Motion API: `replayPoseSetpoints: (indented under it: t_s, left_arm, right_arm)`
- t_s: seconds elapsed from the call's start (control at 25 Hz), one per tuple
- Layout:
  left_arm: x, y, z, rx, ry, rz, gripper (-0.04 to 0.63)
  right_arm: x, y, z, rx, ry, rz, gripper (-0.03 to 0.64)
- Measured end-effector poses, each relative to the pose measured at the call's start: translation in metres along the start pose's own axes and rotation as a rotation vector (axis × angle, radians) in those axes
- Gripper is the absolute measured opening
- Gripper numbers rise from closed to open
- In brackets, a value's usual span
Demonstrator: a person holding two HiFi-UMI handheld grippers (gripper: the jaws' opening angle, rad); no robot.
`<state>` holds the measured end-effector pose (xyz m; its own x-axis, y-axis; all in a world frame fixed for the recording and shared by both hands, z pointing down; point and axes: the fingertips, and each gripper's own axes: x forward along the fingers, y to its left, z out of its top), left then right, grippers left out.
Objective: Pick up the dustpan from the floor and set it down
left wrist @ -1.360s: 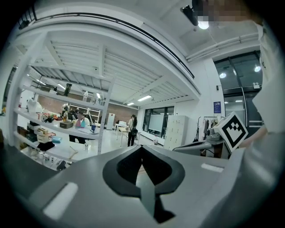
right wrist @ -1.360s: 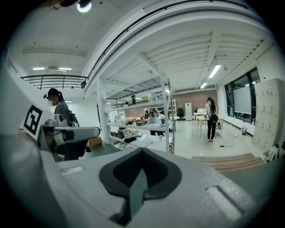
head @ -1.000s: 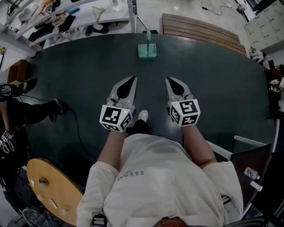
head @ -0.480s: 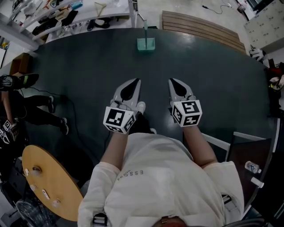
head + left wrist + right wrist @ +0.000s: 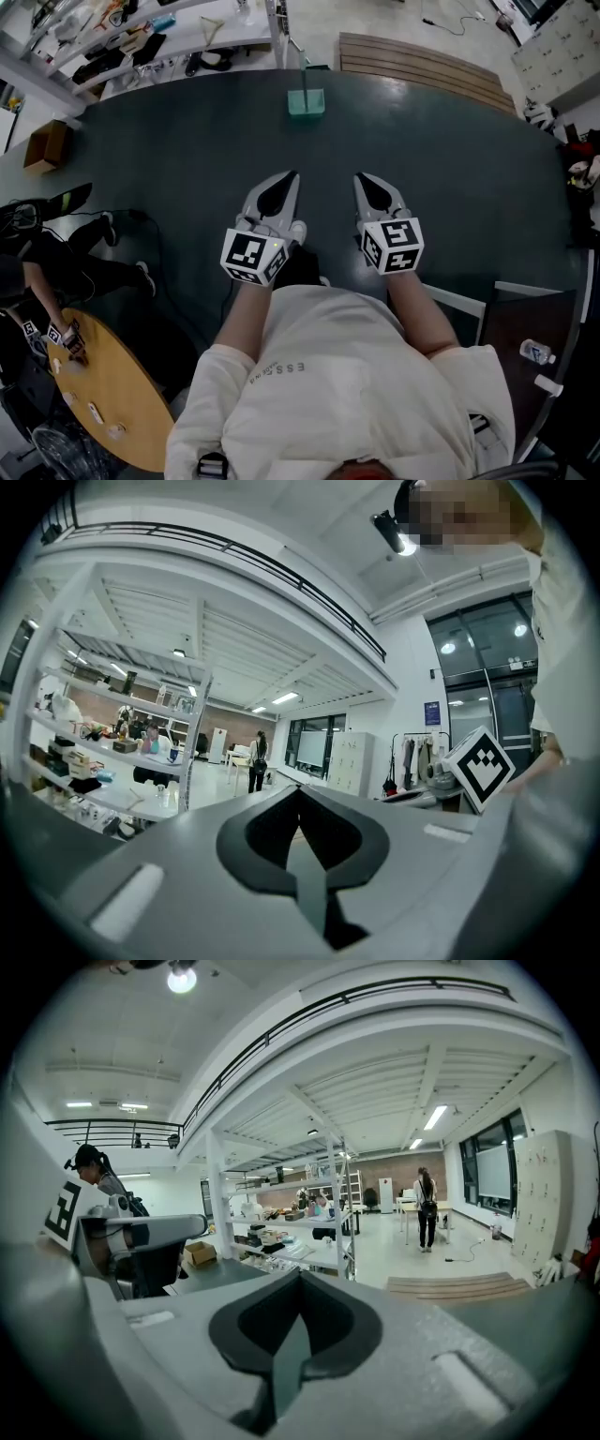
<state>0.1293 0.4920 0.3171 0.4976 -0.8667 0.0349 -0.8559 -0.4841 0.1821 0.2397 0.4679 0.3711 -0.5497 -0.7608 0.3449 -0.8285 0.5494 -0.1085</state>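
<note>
At the far edge of the dark floor (image 5: 450, 187), the teal dustpan (image 5: 307, 101) stands with its handle up, well apart from both tongs. The left tongs (image 5: 287, 180) and right tongs (image 5: 362, 180) are clenched on nothing and held side by side before the person's waist. This probably suits either walking up to the dustpan or having set it down.

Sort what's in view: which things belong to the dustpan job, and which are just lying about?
Belongs to the job:
- dustpan, standing on the dark floor ahead
- left gripper, shut, empty
- right gripper, shut, empty

Just lying about:
- cardboard box
- round wooden table
- slatted boards
- cluttered shelf
</note>
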Motion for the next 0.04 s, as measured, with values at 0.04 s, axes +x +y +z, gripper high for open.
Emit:
replayPoseSetpoints:
  t_s: [0.04]
  left_arm:
    - [0.0006, -0.0026, 0.0006, 0.001, 0.0, 0.001, 0.009]
  right_arm:
    - [-0.003, -0.002, 0.0001, 0.004, -0.002, 0.001, -0.011]
